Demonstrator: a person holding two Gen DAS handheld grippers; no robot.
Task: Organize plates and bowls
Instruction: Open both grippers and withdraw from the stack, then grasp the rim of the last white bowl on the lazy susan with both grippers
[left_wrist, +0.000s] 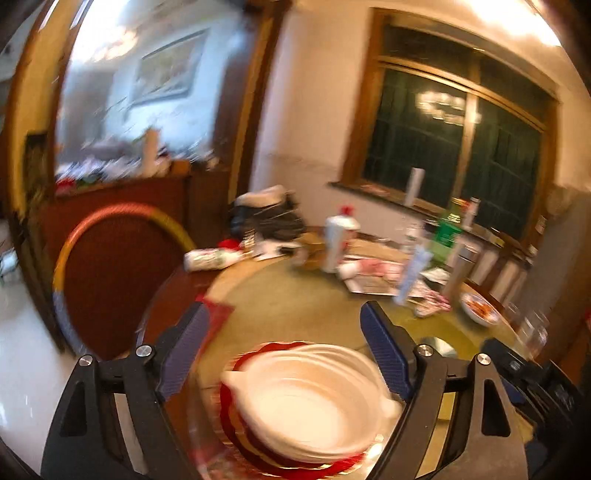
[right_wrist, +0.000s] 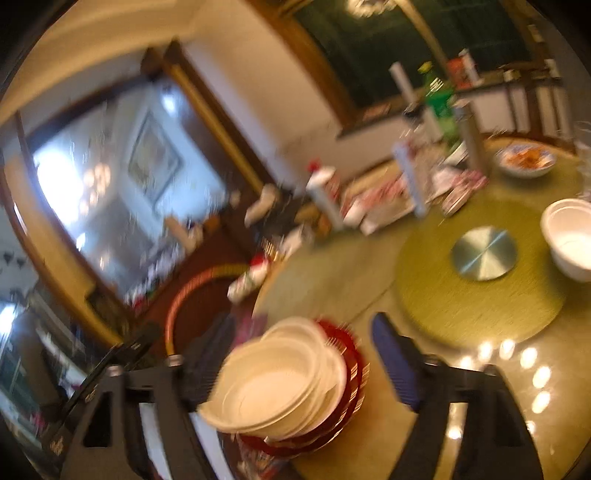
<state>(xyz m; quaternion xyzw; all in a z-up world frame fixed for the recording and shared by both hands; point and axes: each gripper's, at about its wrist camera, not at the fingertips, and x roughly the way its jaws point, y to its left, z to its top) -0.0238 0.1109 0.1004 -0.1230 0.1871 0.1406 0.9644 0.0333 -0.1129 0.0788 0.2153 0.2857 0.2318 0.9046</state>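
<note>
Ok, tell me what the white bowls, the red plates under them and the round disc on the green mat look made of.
White bowls: matte, thin-rimmed, probably disposable foam or paper.
Red plates: glossy with gold edging, perhaps plastic or coated card; blur hides more.
Disc: brushed metal, radial sheen.

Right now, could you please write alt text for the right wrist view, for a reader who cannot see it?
A stack of white bowls on red plates sits on a round table, between the open right gripper and its blue fingers. Beyond are a green mat, a silver disc and another white bowl.
</note>
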